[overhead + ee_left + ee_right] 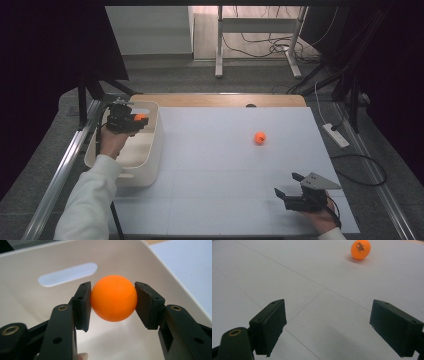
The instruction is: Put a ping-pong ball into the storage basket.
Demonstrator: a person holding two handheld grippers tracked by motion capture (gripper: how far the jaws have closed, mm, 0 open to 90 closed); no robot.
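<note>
My left gripper point(139, 120) point(113, 302) is shut on an orange ball point(114, 298) point(140, 117), both pads pressing its sides. It hangs over the inside of a cream-white bin point(150, 165) point(30, 302) at the table's left edge. A second orange ball point(260, 137) point(360, 249) lies loose on the white table top point(215, 165), right of centre. My right gripper point(288, 184) point(332, 327) rests low near the front right of the table, jaws wide open with nothing between them, pointing toward that loose ball.
The bin has a slot handle point(67, 274) in its far wall. A wooden strip point(220, 100) borders the table's far edge. Metal rails run along both sides, and a power strip point(336, 135) with cables lies on the floor at right.
</note>
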